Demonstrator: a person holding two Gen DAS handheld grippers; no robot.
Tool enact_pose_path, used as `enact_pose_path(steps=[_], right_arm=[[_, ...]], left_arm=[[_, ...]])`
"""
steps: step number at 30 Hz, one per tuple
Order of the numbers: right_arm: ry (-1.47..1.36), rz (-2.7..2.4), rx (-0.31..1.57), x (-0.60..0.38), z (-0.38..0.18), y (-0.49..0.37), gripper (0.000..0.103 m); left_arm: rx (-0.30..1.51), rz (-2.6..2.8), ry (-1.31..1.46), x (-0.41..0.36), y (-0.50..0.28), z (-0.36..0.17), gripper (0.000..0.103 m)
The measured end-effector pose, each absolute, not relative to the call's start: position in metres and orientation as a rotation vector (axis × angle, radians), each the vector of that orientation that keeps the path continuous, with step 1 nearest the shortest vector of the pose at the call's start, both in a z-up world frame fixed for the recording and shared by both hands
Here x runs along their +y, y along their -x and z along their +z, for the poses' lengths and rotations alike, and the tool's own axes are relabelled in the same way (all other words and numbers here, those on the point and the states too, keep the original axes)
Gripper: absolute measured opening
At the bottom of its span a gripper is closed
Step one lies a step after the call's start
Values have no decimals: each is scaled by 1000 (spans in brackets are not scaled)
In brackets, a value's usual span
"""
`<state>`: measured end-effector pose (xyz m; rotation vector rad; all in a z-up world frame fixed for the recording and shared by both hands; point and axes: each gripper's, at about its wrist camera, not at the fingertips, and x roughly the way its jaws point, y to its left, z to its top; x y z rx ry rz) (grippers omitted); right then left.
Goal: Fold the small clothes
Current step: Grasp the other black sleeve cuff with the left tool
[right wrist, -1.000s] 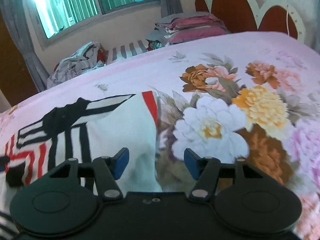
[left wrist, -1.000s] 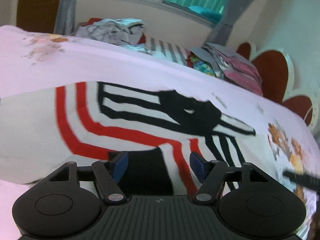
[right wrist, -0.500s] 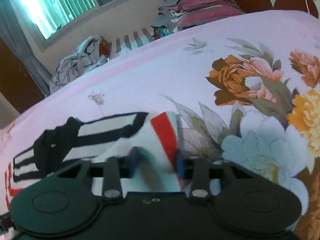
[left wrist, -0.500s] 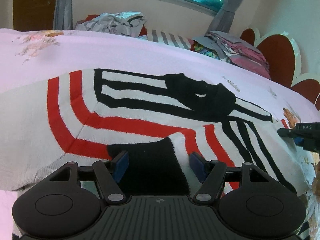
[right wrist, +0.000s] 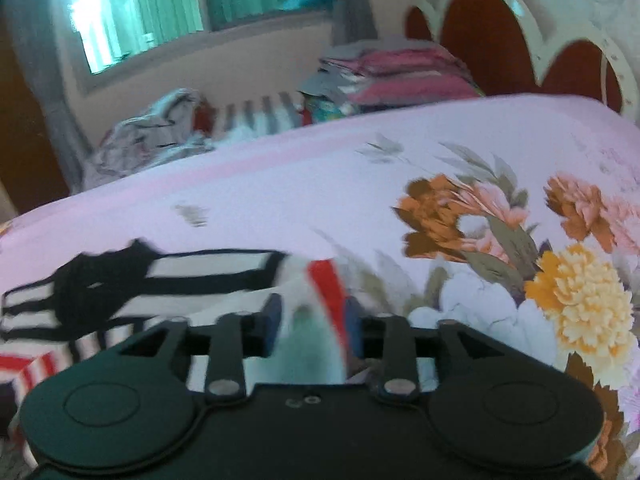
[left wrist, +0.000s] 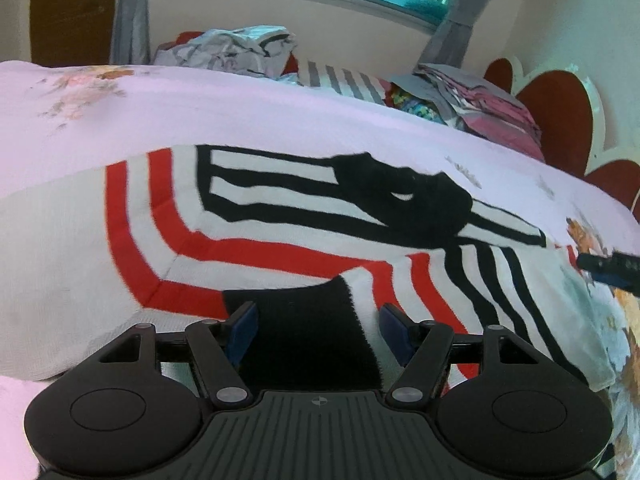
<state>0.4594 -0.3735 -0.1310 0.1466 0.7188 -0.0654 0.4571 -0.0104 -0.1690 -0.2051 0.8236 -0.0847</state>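
A white knit sweater point(left wrist: 280, 220) with red and black stripes lies spread on the pink floral bedsheet point(left wrist: 240, 116). My left gripper point(left wrist: 318, 330) is open, its blue pads either side of the sweater's black cuff point(left wrist: 304, 320). In the right wrist view the sweater point(right wrist: 132, 280) lies at the left, and my right gripper point(right wrist: 310, 322) is shut on its red-striped corner point(right wrist: 324, 280), lifting the fabric slightly. The right gripper's tip shows at the left wrist view's right edge point(left wrist: 608, 266).
A pile of crumpled clothes point(left wrist: 232, 50) and a stack of folded clothes point(left wrist: 480, 100) lie at the bed's far edge under the window. The scalloped red headboard point(right wrist: 500, 40) stands at the right. Bare floral sheet point(right wrist: 520, 240) extends to the right of the sweater.
My right gripper moved onto the sweater's red-striped corner and closed on it, then drew it up. My left gripper stayed open over the black cuff.
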Motion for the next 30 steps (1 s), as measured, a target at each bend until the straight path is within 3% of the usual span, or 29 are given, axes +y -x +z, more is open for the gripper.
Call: enact_pose_path(steps=[2,4,8,14,24,30], right_arm=[[-127,-24,716,-357,-127,-451,46],[-119,15,730,-340,-128,-443,46],[-40,70,793,-301,-140,-441,54],[-45,139,792,-267,-135,-434,54],[-12,356,775,-170,-129,-429,59],[30,364,762,-137,-132,-433,59]], left_arm=[[814,-77,208,-7,-453,-166,69],[809,-68,200,-5,-450,-164,85],[821,-37,209,9,-442,-160,85],[778,69,292,67,-411,-141,85],[737,518,501,226,-320,-149,85],[696,689,592,280,-285,-157,85]])
